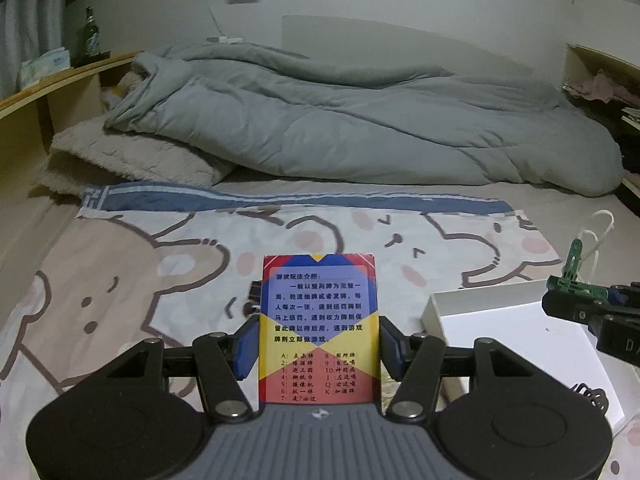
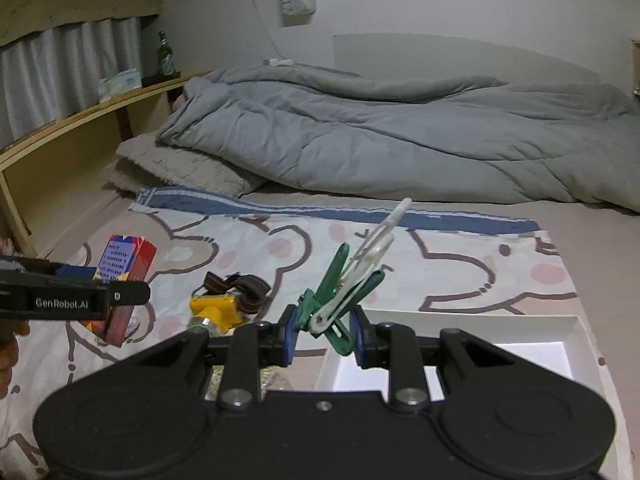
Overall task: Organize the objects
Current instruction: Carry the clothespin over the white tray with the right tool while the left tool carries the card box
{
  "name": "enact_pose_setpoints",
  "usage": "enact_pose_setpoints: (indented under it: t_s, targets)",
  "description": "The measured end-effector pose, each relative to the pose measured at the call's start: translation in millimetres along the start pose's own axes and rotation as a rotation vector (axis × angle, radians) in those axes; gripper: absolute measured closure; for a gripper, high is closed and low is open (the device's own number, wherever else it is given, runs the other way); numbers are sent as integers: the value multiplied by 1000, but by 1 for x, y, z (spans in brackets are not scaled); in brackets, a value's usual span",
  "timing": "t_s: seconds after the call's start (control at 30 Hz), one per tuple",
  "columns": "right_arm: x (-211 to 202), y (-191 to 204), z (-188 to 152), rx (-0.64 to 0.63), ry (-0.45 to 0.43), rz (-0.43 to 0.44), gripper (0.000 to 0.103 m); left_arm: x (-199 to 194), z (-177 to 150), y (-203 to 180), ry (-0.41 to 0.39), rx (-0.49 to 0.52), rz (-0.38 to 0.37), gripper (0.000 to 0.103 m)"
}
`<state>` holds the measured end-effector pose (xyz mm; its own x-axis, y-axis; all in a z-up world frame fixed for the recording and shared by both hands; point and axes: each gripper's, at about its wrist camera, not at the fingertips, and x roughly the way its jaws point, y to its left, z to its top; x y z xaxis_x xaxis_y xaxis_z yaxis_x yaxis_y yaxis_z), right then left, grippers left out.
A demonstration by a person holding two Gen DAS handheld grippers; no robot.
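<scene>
Cartoon-bear cloth [image 1: 168, 248] covers the near part of the bed, and everything else is placed here against it. Above its near middle, the left claw [image 1: 318, 344] is clenched on a box of playing cards [image 1: 318, 328], its blue pads pressing the two long sides; the box stands upright, its printed face of Chinese text turned toward the camera. In the right wrist view that same box [image 2: 124, 264] appears at the cloth's left side, tilted in the left claw [image 2: 100, 292], with a bit of a hand showing at the picture's edge.

The right claw [image 2: 324, 332] is closed tight on a small bunch of clothes pegs [image 2: 344, 292]: green ones and a white one, fanned upward out of the pads. It hangs over the cloth's near right corner, just above the rim of a white tray [image 2: 576, 320] that lies there. From the left wrist view the pegs [image 1: 572, 268] and the right claw [image 1: 560, 300] show at the right, above the tray [image 1: 436, 312].

On the cloth between box and tray lies a yellow object [image 2: 216, 310] with a dark striped strap [image 2: 240, 288] curled against it. Beyond the cloth's far blue-striped edge lie a grey quilt [image 2: 400, 136] and a beige blanket [image 1: 132, 156]. A green bottle [image 1: 90, 36] stands on the wooden shelf [image 1: 60, 80] to the cloth's far left.
</scene>
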<state>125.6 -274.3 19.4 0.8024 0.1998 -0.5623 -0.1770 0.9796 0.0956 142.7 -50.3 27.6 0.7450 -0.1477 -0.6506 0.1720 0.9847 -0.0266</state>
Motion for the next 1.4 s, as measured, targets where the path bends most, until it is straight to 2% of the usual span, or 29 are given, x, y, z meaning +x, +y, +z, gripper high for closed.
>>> enact_pose_setpoints:
  t_s: [0.4,0.67,0.9,1.07,1.23,1.4]
  targets:
    - [-25,-48,-4,82,-37,-52,75,0,4,-52,-35,49,-55,43]
    - [-37,-84,-15,105,-23,-86,75,4,-1,-91,-27,89,-140,43]
    - [-40,-121,-37,103,101,-158,75,11,-13,-116,31,107,-215,43]
    - [-45,-151,-57,126,183,-225,75,12,-13,-120,21,123,-207,43]
    - [-39,-174,-87,138,334,-232,75,17,-14,-120,34,119,-191,43]
    - [-20,-180,-114,131,494,-190,75,27,-15,-130,70,122,-224,43]
